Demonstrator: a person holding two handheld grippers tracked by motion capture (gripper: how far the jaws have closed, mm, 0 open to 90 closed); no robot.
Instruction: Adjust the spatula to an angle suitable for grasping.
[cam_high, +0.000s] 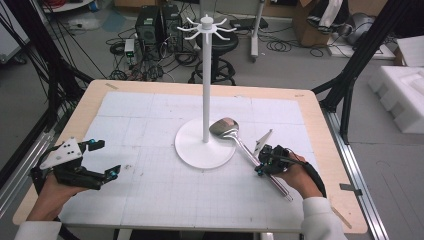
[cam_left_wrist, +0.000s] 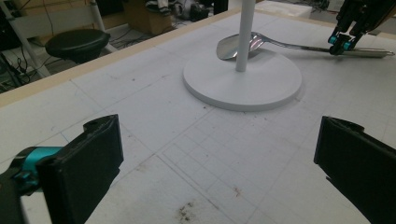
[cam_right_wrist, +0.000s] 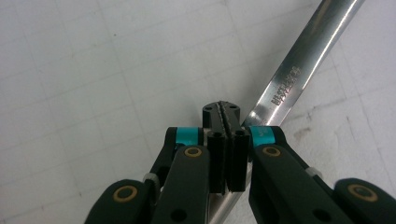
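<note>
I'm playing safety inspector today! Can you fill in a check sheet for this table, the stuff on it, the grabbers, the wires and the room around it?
Surface: table with a wooden rim, covered by a white gridded mat with small dark smudges.
Job's things: big metal ladle, its bowl resting on the round base of the white hook stand, its handle slanting toward the person.
Clutter: nothing seen on the mat.
Grippers: left gripper jaws wide open, nothing between them. Right gripper jaws shut, at the ladle's handle; whether they pinch it is unclear.
Cables: tangled leads on the floor behind the table.
Surroundings: black stool, electronics boxes, white foam blocks, black frame legs.
</note>
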